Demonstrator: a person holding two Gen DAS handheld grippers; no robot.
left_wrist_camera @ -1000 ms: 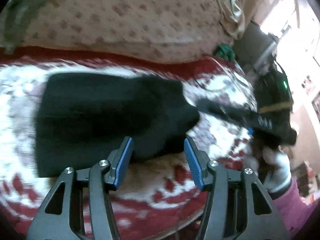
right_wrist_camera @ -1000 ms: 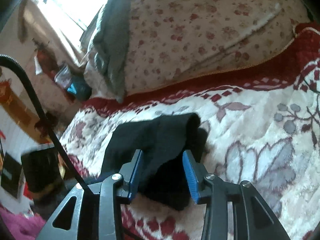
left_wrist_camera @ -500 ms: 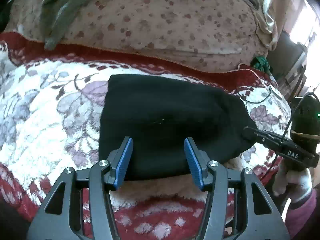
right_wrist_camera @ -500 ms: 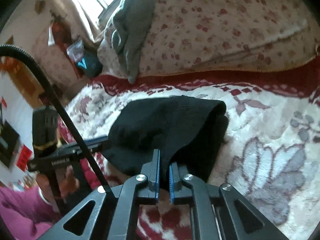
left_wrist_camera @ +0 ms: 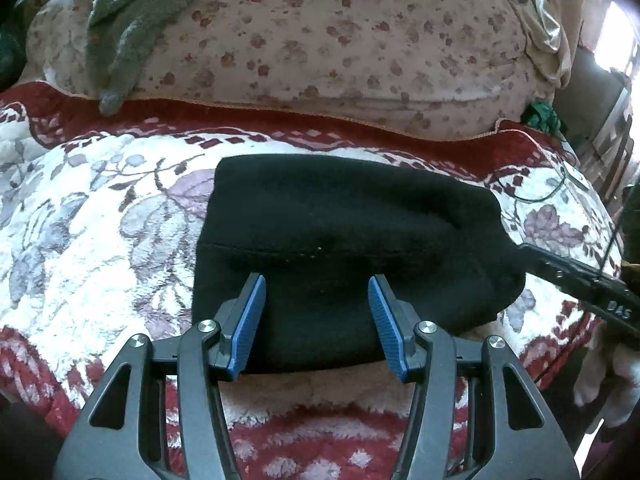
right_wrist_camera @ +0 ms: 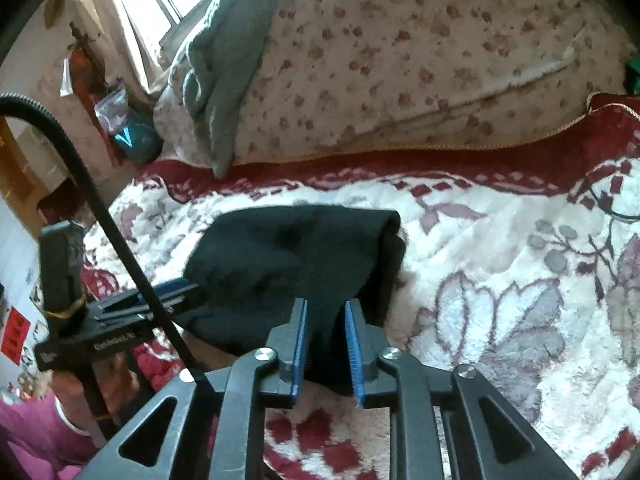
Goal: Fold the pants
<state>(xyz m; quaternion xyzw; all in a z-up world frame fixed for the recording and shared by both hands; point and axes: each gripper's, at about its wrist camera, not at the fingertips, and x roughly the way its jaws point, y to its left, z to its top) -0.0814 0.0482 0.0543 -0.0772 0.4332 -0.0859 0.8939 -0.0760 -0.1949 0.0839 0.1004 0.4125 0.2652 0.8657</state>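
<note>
Both tools differ: right tool (right_wrist_camera: 326, 344), earlier pinching the pants (right_wrist_camera: 296, 264), has parted; left tool (left_wrist_camera: 316, 320) stays spread.

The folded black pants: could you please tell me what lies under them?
The black pants rest on the floral red-and-white fleece blanket, which shows all around them. Anything directly beneath the fabric is covered.

Left hand-held gripper (left_wrist_camera: 316, 312) wide open, right (right_wrist_camera: 326, 340) half-open.
</note>
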